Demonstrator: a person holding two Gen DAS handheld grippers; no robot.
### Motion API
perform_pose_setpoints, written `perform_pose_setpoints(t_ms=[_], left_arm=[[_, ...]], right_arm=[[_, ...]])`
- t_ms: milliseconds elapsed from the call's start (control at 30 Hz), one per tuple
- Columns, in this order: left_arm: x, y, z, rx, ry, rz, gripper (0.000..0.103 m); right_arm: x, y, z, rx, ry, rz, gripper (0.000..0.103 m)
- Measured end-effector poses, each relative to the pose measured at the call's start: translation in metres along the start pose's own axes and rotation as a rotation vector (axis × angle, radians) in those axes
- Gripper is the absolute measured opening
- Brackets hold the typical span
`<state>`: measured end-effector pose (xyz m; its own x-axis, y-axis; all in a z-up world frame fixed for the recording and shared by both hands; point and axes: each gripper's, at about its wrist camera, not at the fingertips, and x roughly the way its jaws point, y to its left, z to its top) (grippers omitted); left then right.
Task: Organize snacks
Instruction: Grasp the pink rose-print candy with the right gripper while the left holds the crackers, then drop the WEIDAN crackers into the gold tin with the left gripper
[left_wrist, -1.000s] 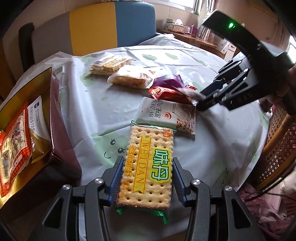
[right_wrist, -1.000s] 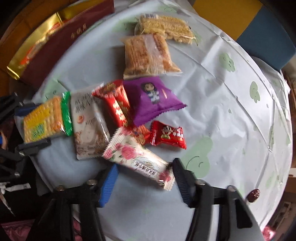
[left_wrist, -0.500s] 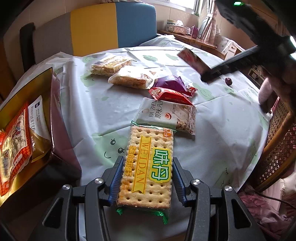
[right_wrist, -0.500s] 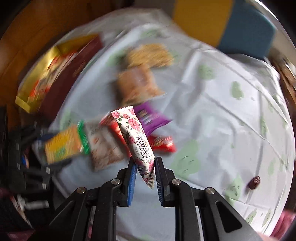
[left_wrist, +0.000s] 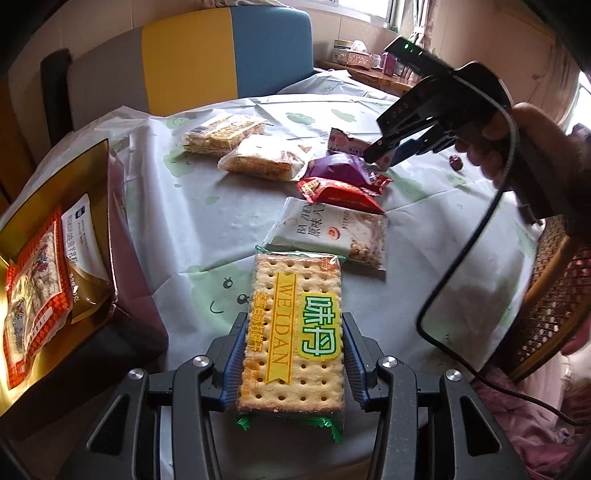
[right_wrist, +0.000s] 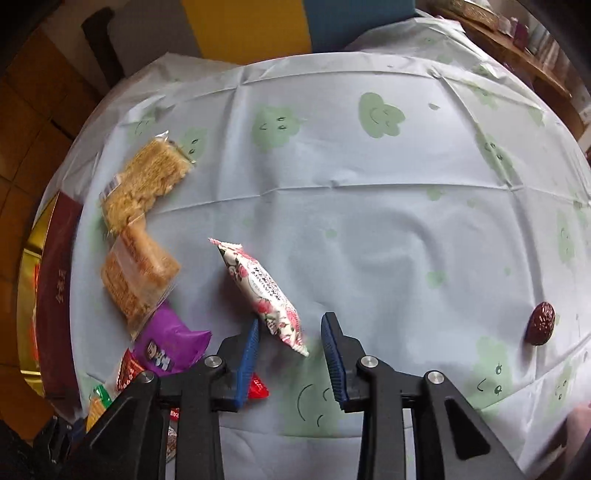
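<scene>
My left gripper (left_wrist: 293, 354) is shut on a yellow-labelled cracker packet (left_wrist: 295, 325), its blue pads pressing both long sides at the table's near edge. A person's hand holds my right gripper (right_wrist: 290, 319) beyond the snack pile, pointing steeply down. Its jaws are opening. A pink floral packet (right_wrist: 262, 288) hangs tilted between them, leaning on the left pad (right_wrist: 251, 339) and clear of the right one. The left wrist view shows that packet (left_wrist: 343, 142) at the tips of the right gripper (left_wrist: 380, 155), behind a purple packet (left_wrist: 336, 170).
A gold-lined box (left_wrist: 99, 166) with packets inside stands at the left table edge. Two clear packs of crispy bars (left_wrist: 225, 133), a red packet (left_wrist: 336, 192) and a white packet (left_wrist: 332, 229) lie mid-table. A red date (right_wrist: 541, 323) lies far right. A wicker chair (left_wrist: 554, 295) is nearby.
The right gripper closed on the floral packet, lifted it, rolled and carried it to the far side of the snack pile; its jaws have now parted. The left gripper kept still.
</scene>
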<state>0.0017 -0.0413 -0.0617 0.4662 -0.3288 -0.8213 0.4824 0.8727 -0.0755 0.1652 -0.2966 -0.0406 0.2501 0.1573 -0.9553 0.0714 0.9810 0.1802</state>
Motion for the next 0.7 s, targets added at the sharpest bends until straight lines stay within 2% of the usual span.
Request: perform_pose_setpoints(t_ms=[100,200,333,400,500,567,633,700], left_arm=[[-0.005,0.005,-0.001,-0.008,-0.003,0.002,0.048],[-0.016,0.013,0.0,-0.044,-0.016,-0.027,0.048],[-0.039,0.025,0.006,-0.101,-0.069,-0.076,0.048],[-0.05,0.033,0.01,-0.135,-0.097,-0.096,0.048],[-0.071,0.053,0.019,-0.218,-0.149,-0.121,0.048],[-0.085,0.07,0.025,-0.272,-0.191,-0.103,0.048],[-0.093,0.091,0.032,-0.335,-0.211,-0.079,0.048],[-0.096,0.111,0.037,-0.386,-0.222,-0.023,0.048]], right_arm=[[0.004,-0.003,0.004,0.001,0.011,0.0,0.036],[0.007,-0.002,0.007,-0.027,0.001,-0.019,0.036],[0.013,0.008,0.005,-0.048,-0.004,-0.035,0.036],[0.015,0.012,0.005,-0.056,-0.011,-0.046,0.04],[0.019,0.019,0.006,-0.092,-0.026,-0.1,0.041],[0.021,0.023,0.006,-0.124,-0.041,-0.148,0.042],[0.027,0.033,0.008,-0.155,-0.06,-0.195,0.052],[0.029,0.038,0.008,-0.176,-0.081,-0.222,0.052]])
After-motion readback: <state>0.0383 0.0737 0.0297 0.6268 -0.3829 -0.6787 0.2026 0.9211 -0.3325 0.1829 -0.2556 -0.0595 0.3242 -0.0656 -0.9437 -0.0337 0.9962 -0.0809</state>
